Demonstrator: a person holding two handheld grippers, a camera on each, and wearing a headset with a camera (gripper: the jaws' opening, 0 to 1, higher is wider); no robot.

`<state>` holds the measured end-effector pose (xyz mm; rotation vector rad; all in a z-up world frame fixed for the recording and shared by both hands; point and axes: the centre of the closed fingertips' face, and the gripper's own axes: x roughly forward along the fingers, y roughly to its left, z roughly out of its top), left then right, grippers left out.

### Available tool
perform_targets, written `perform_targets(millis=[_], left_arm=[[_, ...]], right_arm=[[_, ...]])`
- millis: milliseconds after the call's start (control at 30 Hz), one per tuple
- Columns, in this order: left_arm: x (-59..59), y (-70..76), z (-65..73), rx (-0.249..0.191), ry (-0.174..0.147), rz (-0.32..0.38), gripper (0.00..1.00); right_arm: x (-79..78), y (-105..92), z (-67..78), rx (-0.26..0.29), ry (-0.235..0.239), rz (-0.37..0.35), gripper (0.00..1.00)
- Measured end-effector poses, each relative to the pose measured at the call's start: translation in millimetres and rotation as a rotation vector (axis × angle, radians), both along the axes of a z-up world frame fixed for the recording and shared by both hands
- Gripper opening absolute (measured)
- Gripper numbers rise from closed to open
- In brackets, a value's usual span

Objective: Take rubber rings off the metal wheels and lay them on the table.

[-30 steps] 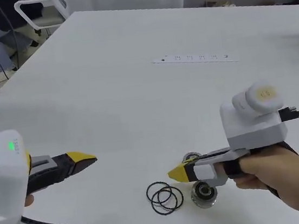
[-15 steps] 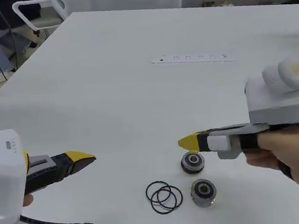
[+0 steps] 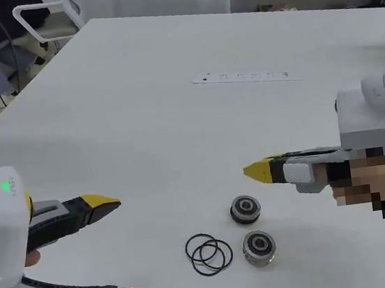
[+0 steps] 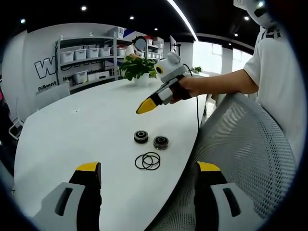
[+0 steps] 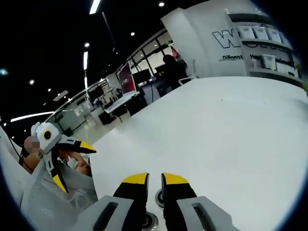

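Head view: thin black rubber rings (image 3: pixel 209 253) lie overlapped on the smooth white table (image 3: pixel 175 118), beside two round metal wheels (image 3: pixel 245 208). The left claw (image 3: pixel 130 253) stands wide apart, empty.
Left gripper view: the right claw (image 4: pixel 144 107) hangs near the wheels.
Right gripper view: its yellow tips almost meet and hold nothing.

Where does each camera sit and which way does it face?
Head view: on headset, looking down at white table, black rubber rings, two round metal wheels; left gripper, right gripper show.
Left gripper view: on left gripper, facing wheels, right gripper, person's arm; own jaws apart.
Right gripper view: on right gripper, facing left gripper; own jaws together.
All share the wheels.
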<state>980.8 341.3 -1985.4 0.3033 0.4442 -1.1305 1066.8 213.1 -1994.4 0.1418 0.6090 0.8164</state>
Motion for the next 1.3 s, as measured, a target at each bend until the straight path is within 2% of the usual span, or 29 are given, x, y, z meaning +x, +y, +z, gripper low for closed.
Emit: perform_targets(millis=[67, 233, 367, 533, 667, 800, 900, 967, 1100, 1300], left_arm=[[0.2, 0.1, 0.1, 0.0, 0.0, 0.0, 0.77], [-0.1, 0.2, -0.6, 0.003, 0.001, -0.003, 0.77], [0.2, 0.4, -0.7, 0.001, 0.004, -0.002, 0.77], [-0.2, -0.4, 1.1, -0.01, 0.009, -0.005, 0.77], [-1.2, -1.2, 2.3, -0.012, 0.009, -0.01, 0.78], [-1.6, -0.8, 4.9, -0.002, -0.003, -0.02, 0.79], [-1.8, -1.0, 11.7, 0.001, -0.011, -0.024, 0.79], [-1.5, -2.1, 19.0, 0.005, -0.035, -0.035, 0.78], [0.2, -5.5, 32.5, -0.002, -0.059, -0.05, 0.78], [10.6, -14.1, 54.1, 0.009, -0.124, -0.095, 0.77]], right_arm=[[-0.4, -2.9, -1.6, -0.029, -0.019, 0.013, 0.09], [-1.0, -7.8, -4.9, -0.055, -0.031, 0.025, 0.11], [1.5, -17.4, -11.3, -0.124, -0.053, 0.027, 0.12], [0.4, -24.3, -23.8, -0.163, -0.043, 0.043, 0.12], [-3.4, -24.0, -32.4, -0.14, -0.005, 0.065, 0.16], [-7.0, -26.6, -43.4, -0.171, 0.012, 0.082, 0.17], [-9.6, -27.4, -50.0, -0.197, 0.019, 0.099, 0.17], [-10.2, -27.8, -52.2, -0.203, 0.022, 0.105, 0.17], [-10.0, -30.1, -57.1, -0.213, 0.024, 0.115, 0.18], [-12.9, -29.0, -67.3, -0.236, 0.033, 0.136, 0.2]])
